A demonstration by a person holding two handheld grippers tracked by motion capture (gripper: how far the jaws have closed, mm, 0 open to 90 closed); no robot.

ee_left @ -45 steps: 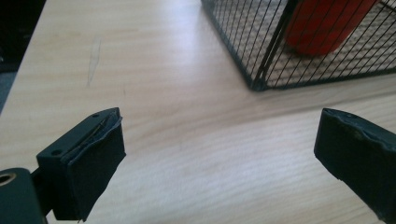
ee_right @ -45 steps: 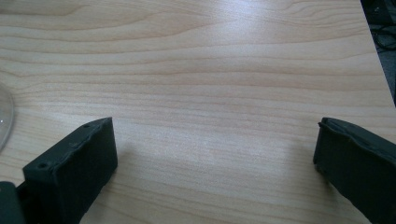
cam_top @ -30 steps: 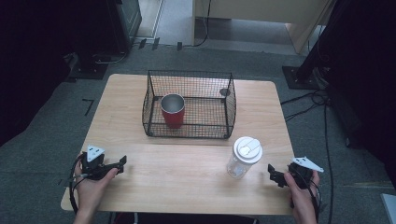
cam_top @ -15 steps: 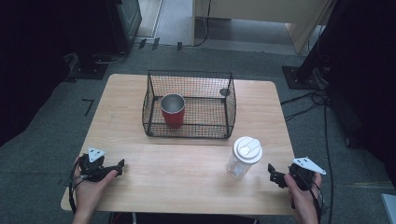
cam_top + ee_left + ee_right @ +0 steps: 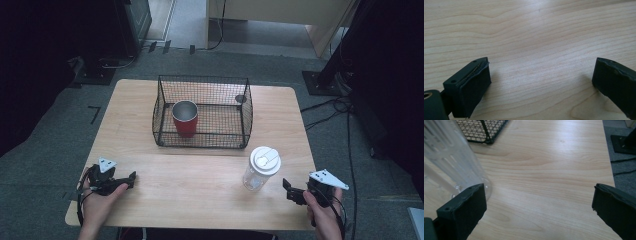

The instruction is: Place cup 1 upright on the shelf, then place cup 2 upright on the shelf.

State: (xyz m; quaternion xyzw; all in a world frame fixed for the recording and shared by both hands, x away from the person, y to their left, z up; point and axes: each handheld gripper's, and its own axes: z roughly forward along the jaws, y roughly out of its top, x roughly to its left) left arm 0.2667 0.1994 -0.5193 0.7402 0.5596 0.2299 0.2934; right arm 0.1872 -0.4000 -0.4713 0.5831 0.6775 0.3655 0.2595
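Setting: a pale wooden table (image 5: 200, 185) seen from above, standing on a grey floor, with a person's two hands coming in from the near edge.
Left gripper (image 5: 131, 178): held low over the near left corner of the table. In the left gripper view its two black jaws stand wide apart with nothing but bare wood grain between them.
Right gripper (image 5: 286, 189): held at the near right edge of the table, pointing toward the clear cup. In the right gripper view its jaws are spread wide and grip nothing.
Clear cup (image 5: 261, 169): a see-through plastic cup with a white lid, upright on the table, just in front of the right gripper and near the front right corner of the basket. In the right gripper view it (image 5: 451, 162) rises just beyond the left-hand jaw, not between the jaws.
Basket (image 5: 245, 117): a black wire basket in the middle of the table, open at the top.
Red cup (image 5: 185, 118): upright inside the basket, toward its left side, with a silvery inside.
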